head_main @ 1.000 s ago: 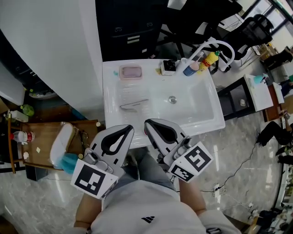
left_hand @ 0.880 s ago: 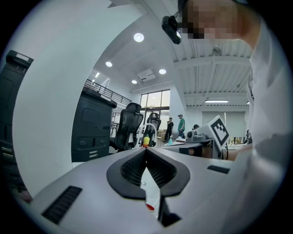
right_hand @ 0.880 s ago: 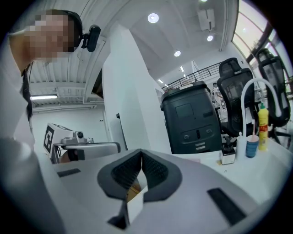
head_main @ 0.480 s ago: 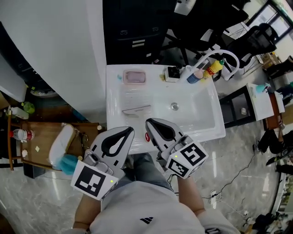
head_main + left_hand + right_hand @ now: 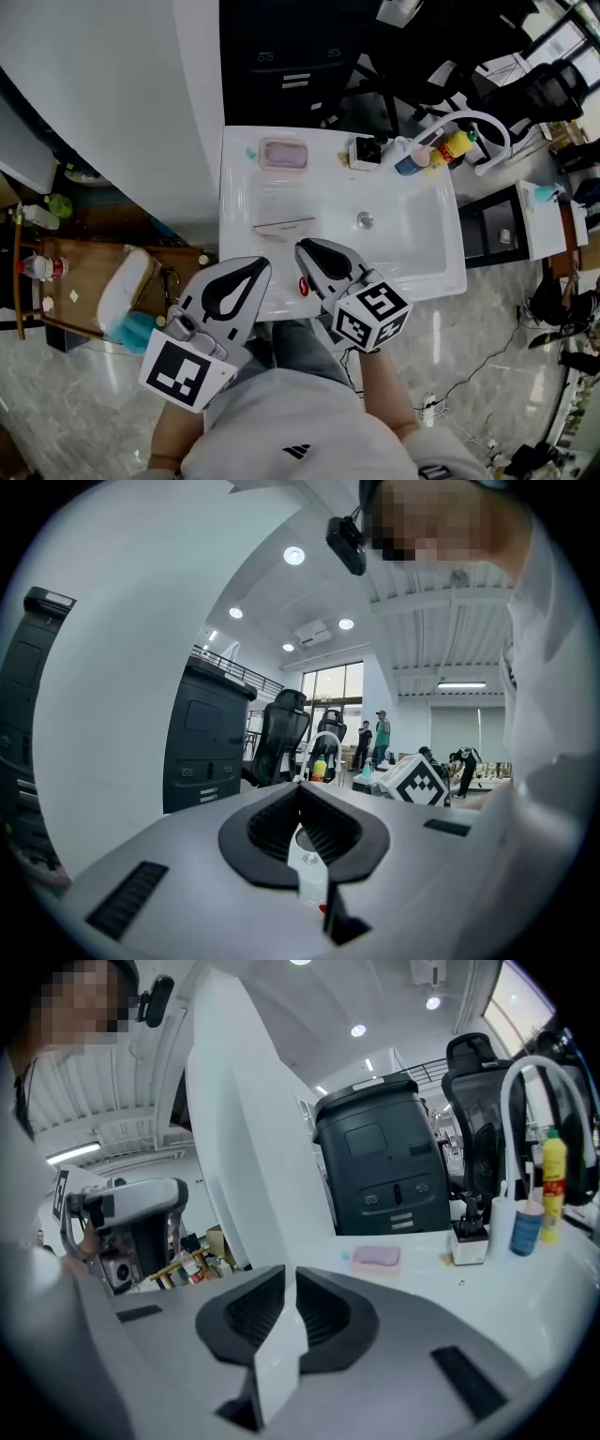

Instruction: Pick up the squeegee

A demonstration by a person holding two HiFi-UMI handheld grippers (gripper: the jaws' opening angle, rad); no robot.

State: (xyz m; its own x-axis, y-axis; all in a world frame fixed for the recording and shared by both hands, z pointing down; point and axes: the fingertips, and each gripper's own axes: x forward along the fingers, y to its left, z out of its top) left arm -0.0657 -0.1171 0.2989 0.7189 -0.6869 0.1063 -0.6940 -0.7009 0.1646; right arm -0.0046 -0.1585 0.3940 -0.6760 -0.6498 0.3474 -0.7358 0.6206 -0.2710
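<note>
The squeegee (image 5: 284, 227), a thin pale blade with a handle, lies flat on the ribbed drainboard of the white sink (image 5: 422, 253), left of the basin. In the head view my right gripper (image 5: 302, 246) reaches over the sink's front edge, just right of and nearer than the squeegee, apart from it. Its jaws have just been opening; a narrow slit shows between the tips (image 5: 291, 1270) with nothing in it. My left gripper (image 5: 258, 265) hovers at the front edge below the squeegee, tips together (image 5: 299, 784) and empty. Neither gripper view shows the squeegee.
A pink soap dish (image 5: 283, 155) sits at the back of the drainboard. A small black-and-white box (image 5: 367, 150), a blue bottle (image 5: 412, 161), a yellow bottle (image 5: 455, 148) and a white hooped faucet (image 5: 478, 120) line the back right. A black cabinet (image 5: 300, 56) stands behind; a wooden table (image 5: 84, 281) is left.
My right gripper has dropped and pushed forward over the sink's front edge, its marker cube sliding left. The left gripper has edged slightly forward. The squeegee has not moved.
</note>
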